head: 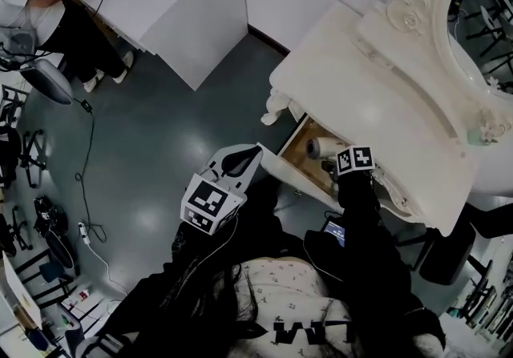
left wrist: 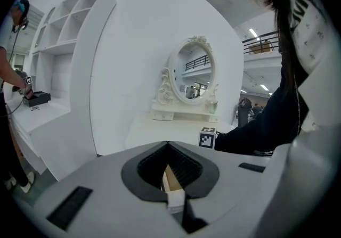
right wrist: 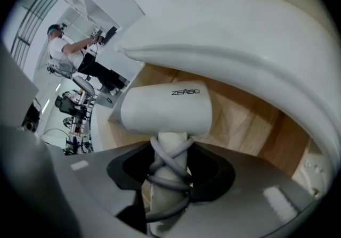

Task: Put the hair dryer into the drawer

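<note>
A white hair dryer [right wrist: 165, 109] hangs barrel-first over the wooden floor of the open drawer [right wrist: 245, 120]. My right gripper [right wrist: 170, 178] points steeply down and is shut on its cord-wrapped handle. In the head view the hair dryer [head: 321, 147] lies inside the drawer [head: 298, 150] of the white vanity, just under the right gripper [head: 341, 164]. My left gripper [head: 255, 154] reaches the drawer's left end. In the left gripper view a thin wood-and-white drawer panel [left wrist: 173, 195] sits pinched between the jaws of the left gripper [left wrist: 169, 170].
The vanity top [head: 361, 76] overhangs the drawer, with an oval mirror [head: 481, 20] at the far right. A white partition [head: 208, 12] stands behind. A person [head: 48, 4] sits at a desk at the upper left. A cable [head: 84, 180] and stands lie on the grey floor.
</note>
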`<action>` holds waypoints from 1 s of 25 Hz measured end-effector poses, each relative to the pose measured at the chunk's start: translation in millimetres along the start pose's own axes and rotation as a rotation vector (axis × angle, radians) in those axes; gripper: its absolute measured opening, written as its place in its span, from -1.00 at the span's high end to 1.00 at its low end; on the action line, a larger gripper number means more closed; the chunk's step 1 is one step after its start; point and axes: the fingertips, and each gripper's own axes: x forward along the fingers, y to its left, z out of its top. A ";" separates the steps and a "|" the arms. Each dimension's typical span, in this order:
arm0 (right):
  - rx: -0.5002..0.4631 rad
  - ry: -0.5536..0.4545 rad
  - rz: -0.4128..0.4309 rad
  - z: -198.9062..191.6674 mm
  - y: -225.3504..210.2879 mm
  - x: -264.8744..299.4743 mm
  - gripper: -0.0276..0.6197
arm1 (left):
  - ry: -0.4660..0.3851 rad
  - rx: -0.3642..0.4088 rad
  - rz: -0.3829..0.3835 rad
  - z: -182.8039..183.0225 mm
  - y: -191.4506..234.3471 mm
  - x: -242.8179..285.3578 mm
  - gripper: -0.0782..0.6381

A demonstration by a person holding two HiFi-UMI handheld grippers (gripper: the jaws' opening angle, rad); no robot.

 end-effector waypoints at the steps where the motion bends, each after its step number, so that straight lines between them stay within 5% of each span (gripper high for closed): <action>1: -0.031 0.001 -0.025 0.3 -2.3 1.9 0.30 | 0.002 0.000 -0.001 -0.3 -0.8 0.2 0.78; 25: -0.218 -0.134 -0.175 4.8 -19.9 43.6 0.27 | 0.031 0.001 0.050 -1.8 4.2 -6.9 0.78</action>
